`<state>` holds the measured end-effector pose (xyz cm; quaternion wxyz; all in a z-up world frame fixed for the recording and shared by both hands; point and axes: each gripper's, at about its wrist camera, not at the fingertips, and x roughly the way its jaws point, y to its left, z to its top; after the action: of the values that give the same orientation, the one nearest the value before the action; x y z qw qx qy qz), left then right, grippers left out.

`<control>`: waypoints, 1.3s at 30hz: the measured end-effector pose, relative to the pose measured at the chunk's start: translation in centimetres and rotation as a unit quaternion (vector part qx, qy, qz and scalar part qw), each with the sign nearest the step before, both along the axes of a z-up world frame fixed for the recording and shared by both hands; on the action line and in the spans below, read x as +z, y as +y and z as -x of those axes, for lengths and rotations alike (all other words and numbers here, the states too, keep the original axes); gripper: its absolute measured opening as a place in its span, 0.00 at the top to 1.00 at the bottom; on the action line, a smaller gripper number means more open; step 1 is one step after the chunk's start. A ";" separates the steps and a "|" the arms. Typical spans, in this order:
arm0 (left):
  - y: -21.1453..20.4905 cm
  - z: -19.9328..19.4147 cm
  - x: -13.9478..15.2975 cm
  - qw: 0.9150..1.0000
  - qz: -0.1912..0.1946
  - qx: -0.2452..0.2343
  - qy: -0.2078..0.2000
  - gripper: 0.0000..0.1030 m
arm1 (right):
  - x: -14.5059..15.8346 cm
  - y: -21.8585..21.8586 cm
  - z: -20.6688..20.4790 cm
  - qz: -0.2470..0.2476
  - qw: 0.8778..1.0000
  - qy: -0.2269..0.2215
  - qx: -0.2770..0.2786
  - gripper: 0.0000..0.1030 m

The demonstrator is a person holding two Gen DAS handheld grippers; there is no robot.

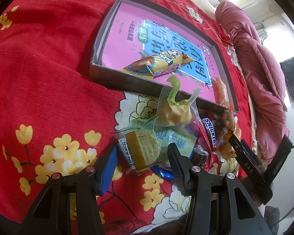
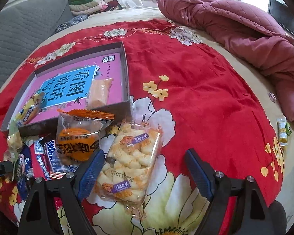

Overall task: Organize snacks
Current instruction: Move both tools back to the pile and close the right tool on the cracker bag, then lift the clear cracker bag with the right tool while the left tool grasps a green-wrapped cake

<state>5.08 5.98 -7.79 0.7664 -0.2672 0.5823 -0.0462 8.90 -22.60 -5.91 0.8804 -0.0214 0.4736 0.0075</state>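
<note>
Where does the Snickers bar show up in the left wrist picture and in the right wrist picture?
Left wrist view: Snickers bar lies right of centre in the snack pile, just below the box's near right corner.
Right wrist view: Snickers bar sits at lower left, partly under the orange-printed packet.
Shared landmark: the shallow box with the pink book inside.

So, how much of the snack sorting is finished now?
Done: a yellow snack bar and an orange packet lie in the box. In hand: the left gripper has its fingers around a small cake, not lifted. Left: the twisted-cracker bag, Snickers bar and other packets beside the box.
</note>
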 end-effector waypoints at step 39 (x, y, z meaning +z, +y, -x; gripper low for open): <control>1.3 0.1 -0.1 0.998 0.047 0.024 -0.017 0.64 | 2.9 -0.8 0.7 -0.076 0.994 -0.064 0.032 0.48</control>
<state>5.01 7.33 -7.91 0.7638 -0.3161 0.5596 -0.0596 8.21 -23.40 -3.04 0.9073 0.0304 0.4134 0.0707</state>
